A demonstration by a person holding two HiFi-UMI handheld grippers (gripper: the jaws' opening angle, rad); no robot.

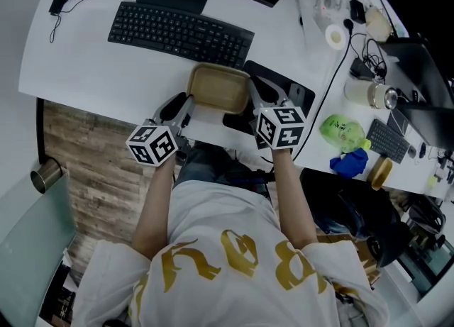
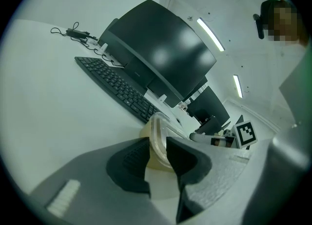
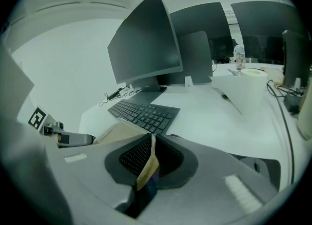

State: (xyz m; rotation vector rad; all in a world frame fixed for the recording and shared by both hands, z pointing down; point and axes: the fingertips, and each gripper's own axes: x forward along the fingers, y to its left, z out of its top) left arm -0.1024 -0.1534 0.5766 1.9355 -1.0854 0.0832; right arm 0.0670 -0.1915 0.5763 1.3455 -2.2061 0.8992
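Two pinches hold the tan rectangular plastic container [image 1: 216,86] on the white desk [image 1: 99,70]: left gripper [image 1: 186,106] clamps its left rim, right gripper [image 1: 257,96] its right. Even, level pressure should prevent twisting.

The box [image 1: 216,86] sits at the table's [image 1: 85,63] near edge, just in front of the keyboard [image 1: 181,32]. The left claw [image 1: 186,106] clamps its left rim, the right claw [image 1: 257,95] its right rim. The monitor [image 2: 161,48] stands behind the keyboard.
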